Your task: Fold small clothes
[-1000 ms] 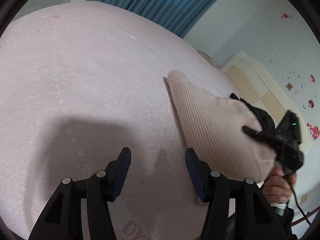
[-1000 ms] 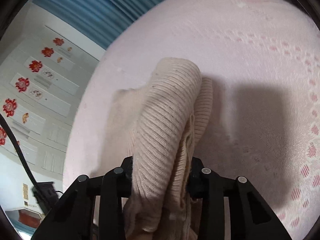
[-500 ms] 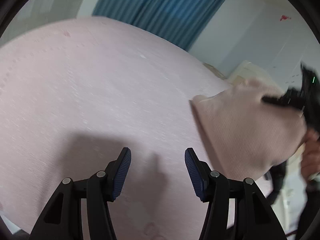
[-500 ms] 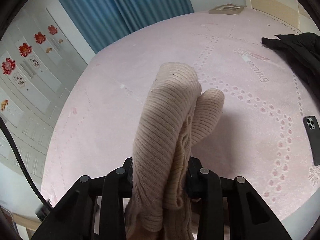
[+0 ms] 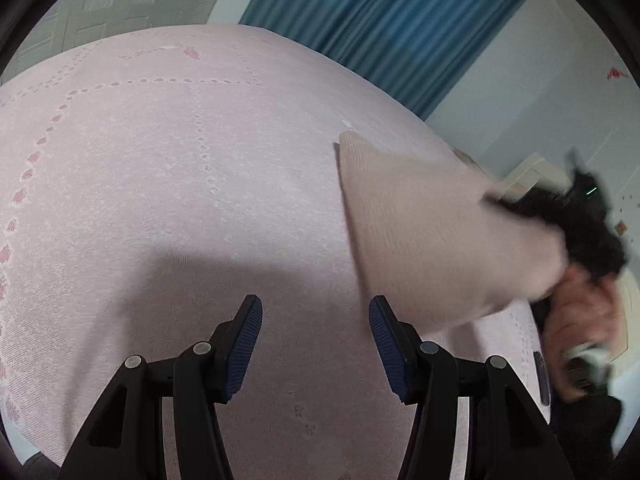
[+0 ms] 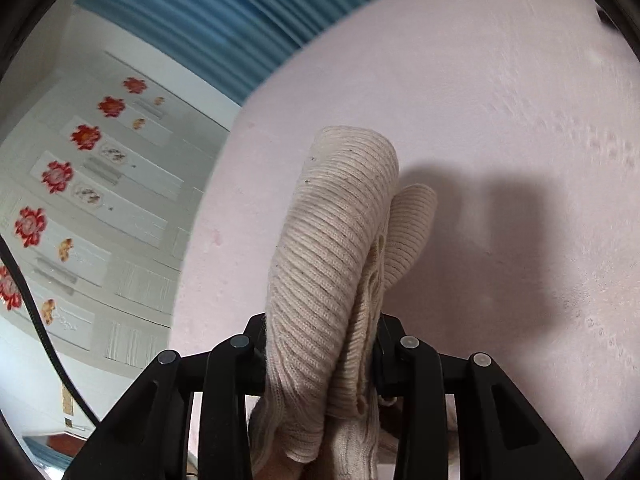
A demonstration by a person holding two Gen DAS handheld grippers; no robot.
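A beige ribbed knit garment [image 6: 332,264] is folded into a thick bundle and clamped between the jaws of my right gripper [image 6: 320,354], which holds it above the pink bedspread [image 6: 500,120]. In the left wrist view the same garment [image 5: 420,236] hangs as a broad flap from the right gripper [image 5: 576,216], its far corner near the bed. My left gripper [image 5: 316,340] is open and empty, low over the bedspread [image 5: 160,184], just left of the garment.
A dark phone [image 5: 542,376] lies on the bed near its right edge. Blue curtains [image 5: 384,24] hang behind the bed. A wardrobe with red flower stickers [image 6: 84,184] stands to the side. A black cable [image 6: 36,320] trails from the right gripper.
The right gripper has swung the held garment over the bed and tilted its view toward the wardrobe side. The left gripper stayed open and shifted slightly over the bedspread.
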